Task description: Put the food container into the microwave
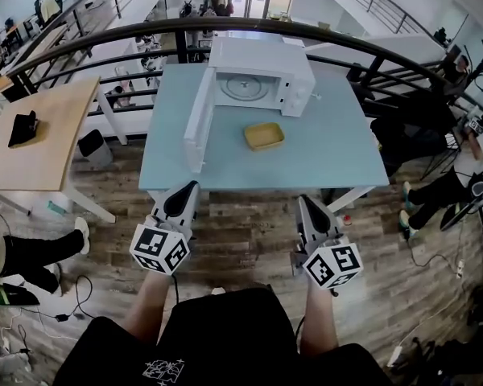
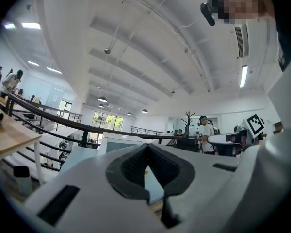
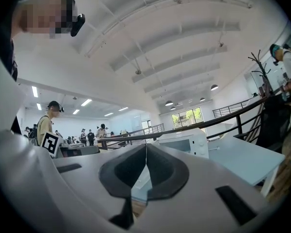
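Observation:
A white microwave [image 1: 258, 77] stands at the far side of the light blue table [image 1: 338, 155], its door [image 1: 199, 121] swung wide open to the left. In front of it a shallow yellow food container [image 1: 264, 135] lies on the table. Both grippers hang off the table's near edge, above the wooden floor. My left gripper [image 1: 188, 186] points at the table's front left and is shut on nothing. Just as empty and shut, my right gripper [image 1: 303, 200] points at the front right. The jaws meet in the left gripper view [image 2: 146, 147] and the right gripper view [image 3: 146, 146], where the microwave [image 3: 182, 141] shows ahead.
A dark curved railing [image 1: 225, 27] runs behind the table. A wooden desk [image 1: 44, 135] with a black object [image 1: 22, 127] stands to the left. Seated people's legs [image 1: 32, 252] show at the left and at the right [image 1: 435, 193]. Cables [image 1: 72, 296] lie on the floor.

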